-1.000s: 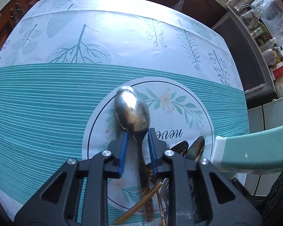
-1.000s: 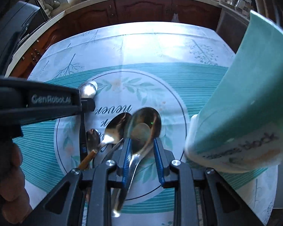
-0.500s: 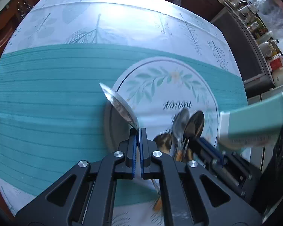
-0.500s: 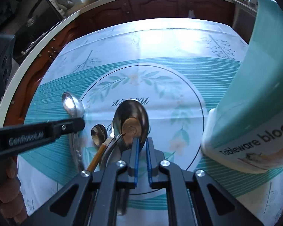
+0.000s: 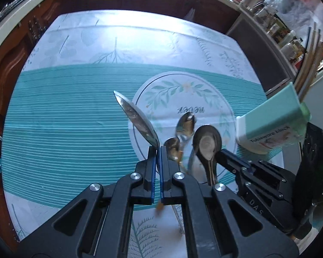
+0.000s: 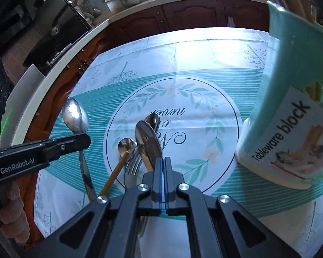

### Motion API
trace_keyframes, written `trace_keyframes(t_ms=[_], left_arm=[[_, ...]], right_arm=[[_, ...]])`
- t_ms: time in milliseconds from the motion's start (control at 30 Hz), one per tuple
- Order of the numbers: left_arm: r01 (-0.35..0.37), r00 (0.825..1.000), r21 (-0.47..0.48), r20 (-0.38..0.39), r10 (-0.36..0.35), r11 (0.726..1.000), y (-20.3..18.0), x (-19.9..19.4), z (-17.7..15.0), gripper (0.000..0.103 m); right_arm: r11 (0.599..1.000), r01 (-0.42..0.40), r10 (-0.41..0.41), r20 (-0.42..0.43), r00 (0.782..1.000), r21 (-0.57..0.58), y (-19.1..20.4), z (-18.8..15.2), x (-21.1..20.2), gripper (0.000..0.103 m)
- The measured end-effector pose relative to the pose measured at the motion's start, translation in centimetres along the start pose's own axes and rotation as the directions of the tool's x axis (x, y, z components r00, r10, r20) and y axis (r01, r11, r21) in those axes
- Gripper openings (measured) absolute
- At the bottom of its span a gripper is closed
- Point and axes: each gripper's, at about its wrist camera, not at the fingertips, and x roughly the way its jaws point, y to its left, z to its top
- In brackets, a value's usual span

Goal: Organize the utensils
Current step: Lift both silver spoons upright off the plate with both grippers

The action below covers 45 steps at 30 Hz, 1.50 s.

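My left gripper is shut on a large steel spoon, lifted off the cloth with its bowl turned edge-on and pointing up-left. My right gripper is shut on another large spoon, also raised; this second spoon shows in the left wrist view too. Below them on the cloth lie a small spoon, a fork, a wooden chopstick and one more spoon. The teal and white tableware holder stands at the right with chopsticks in it.
A teal and white tablecloth with a round leaf print covers the table. Dark wooden cabinets and a pale counter edge run along the far side. A hand holds the left tool. Kitchen jars and pots crowd the back right.
Both grippers went from open around their spoons to shut on them. Both spoons have since been lifted off the cloth and turned on edge, away from the pile.
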Motion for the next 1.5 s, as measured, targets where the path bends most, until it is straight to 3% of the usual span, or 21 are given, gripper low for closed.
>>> trace_keyframes(t_ms=[300, 500, 800, 1100, 1233, 1400, 1500], left_arm=[[0.010, 1.000, 0.000, -0.027, -0.010, 1.000, -0.5, 0.0, -0.7, 0.000], [0.008, 0.999, -0.004, -0.032, -0.008, 1.000, -0.4, 0.1, -0.8, 0.001], [0.009, 0.999, 0.000, -0.033, -0.009, 1.000, -0.3, 0.0, -0.7, 0.001], [0.020, 0.999, -0.005, -0.041, -0.021, 1.000, 0.0, 0.2, -0.6, 0.000], [0.022, 0.999, -0.001, -0.038, -0.022, 1.000, -0.1, 0.1, -0.6, 0.001], [0.021, 1.000, 0.021, -0.003, -0.021, 1.000, -0.8, -1.1, -0.6, 0.001], [0.021, 0.999, 0.036, 0.046, -0.022, 0.999, -1.5, -2.7, -0.7, 0.001]], right_arm=[[0.998, -0.058, 0.057, -0.129, 0.990, -0.005, -0.2, 0.0, 1.4, 0.005], [0.996, -0.087, 0.091, -0.136, 0.987, 0.035, -1.0, -0.1, 2.1, 0.005], [0.997, -0.074, 0.076, -0.085, 0.993, 0.028, -0.9, 0.6, 2.6, 0.014], [0.999, -0.044, 0.044, -0.054, 0.998, -0.008, -0.4, 1.4, 3.3, 0.015], [0.997, -0.064, 0.062, -0.059, 0.996, -0.029, 0.0, 1.3, 3.3, 0.002], [0.993, -0.080, 0.082, 0.022, 0.996, -0.083, 0.9, 0.9, 0.9, 0.001], [0.988, -0.073, 0.092, 0.136, 0.986, -0.134, 1.6, 0.3, -1.8, 0.001]])
